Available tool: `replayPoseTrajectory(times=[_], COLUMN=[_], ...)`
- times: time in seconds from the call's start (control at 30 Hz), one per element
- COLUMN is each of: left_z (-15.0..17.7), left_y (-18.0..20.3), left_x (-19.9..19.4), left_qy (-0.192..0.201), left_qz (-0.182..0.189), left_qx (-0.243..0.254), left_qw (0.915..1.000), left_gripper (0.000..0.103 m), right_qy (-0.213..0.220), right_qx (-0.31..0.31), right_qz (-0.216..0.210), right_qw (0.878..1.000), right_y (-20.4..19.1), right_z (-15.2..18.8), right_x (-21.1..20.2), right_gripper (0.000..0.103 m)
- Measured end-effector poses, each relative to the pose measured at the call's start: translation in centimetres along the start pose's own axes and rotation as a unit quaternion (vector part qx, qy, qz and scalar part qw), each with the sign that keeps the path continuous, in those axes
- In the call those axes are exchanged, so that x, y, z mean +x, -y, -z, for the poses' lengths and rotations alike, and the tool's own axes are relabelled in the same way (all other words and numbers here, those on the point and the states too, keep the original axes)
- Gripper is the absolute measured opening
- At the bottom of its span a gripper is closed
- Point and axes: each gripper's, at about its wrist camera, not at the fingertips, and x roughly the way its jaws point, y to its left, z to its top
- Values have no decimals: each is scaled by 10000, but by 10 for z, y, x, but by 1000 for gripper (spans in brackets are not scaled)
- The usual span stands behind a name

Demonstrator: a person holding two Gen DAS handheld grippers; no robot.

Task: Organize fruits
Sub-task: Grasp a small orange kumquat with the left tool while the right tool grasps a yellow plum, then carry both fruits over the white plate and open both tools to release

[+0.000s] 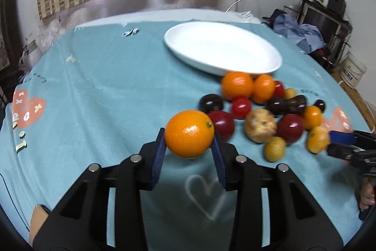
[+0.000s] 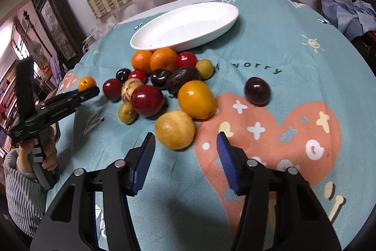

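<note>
An orange [image 1: 189,133] is clamped between the blue pads of the left gripper [image 1: 189,145] and is held clear of the teal tablecloth [image 1: 105,86], left of the fruit pile. In the right wrist view the same orange [image 2: 86,83] is seen at the tip of the left gripper [image 2: 90,91], at the left edge of the pile.

The right gripper [image 2: 185,145] is spread wide with nothing between its fingers; a yellow round fruit [image 2: 175,129] lies on the cloth just beyond the gap, nearer the left finger.

The remaining fruit is heaped near the white oval dish [image 2: 185,26], which lies at the far side of the table. Two oranges [image 2: 154,60] rest against the near rim of the dish. A dark plum [image 2: 257,91] lies apart to the right, at the top edge of the pink heart print [image 2: 282,133].
</note>
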Motion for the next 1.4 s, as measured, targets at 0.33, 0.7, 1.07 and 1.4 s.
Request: replayPoseTrajectory(times=[0.33, 0.7, 1.07, 1.4], left_z=[0, -64, -128, -124], left_y=[8, 23, 34, 32], left_x=[5, 17, 104, 106], left_qy=[-101, -39, -402, -189], left_qz=[102, 280, 305, 128], left_qx=[132, -30, -219, -92], left_qw=[9998, 9996, 9985, 9997], left_gripper=[39, 39, 39, 67], right_qy=[-184, 431, 81, 419], right_qx=[124, 196, 386, 471], right_qz=[-241, -312, 129, -20], right_qw=[9995, 9984, 9991, 9980], right_y=[1, 9, 14, 21], right_z=[-10, -97, -174, -178], right_x=[16, -21, 75, 66], right_gripper=[37, 37, 39, 64])
